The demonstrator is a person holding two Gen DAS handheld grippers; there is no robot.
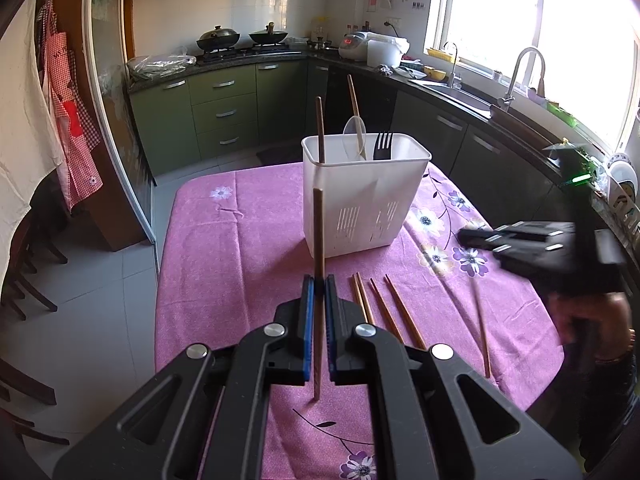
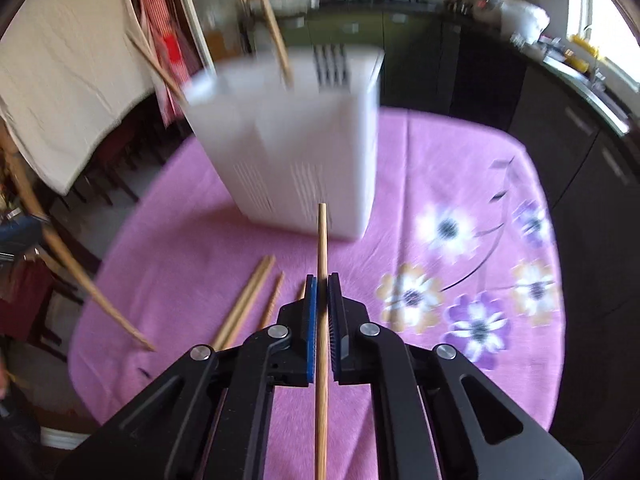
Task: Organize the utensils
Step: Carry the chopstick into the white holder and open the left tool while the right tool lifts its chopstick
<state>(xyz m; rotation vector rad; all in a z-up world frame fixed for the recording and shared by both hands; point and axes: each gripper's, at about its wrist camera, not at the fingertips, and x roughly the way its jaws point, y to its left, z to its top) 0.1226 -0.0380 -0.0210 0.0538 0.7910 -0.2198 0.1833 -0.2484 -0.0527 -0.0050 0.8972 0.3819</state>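
While both angle downward, each gripper (image 1: 319, 280) (image 2: 322, 278) clamps a chopstick (image 1: 318, 240) (image 2: 321, 248).

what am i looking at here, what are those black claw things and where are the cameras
No robot: a person holds two hand-held grippers, each with a camera looking along its fingers. One picture is from the left gripper, shut on a chopstick; the other from the right gripper, shut on another chopstick. On the pink flowered tablecloth stands a white utensil holder holding a fork, a clear spoon and two chopsticks. More loose chopsticks lie beside it.
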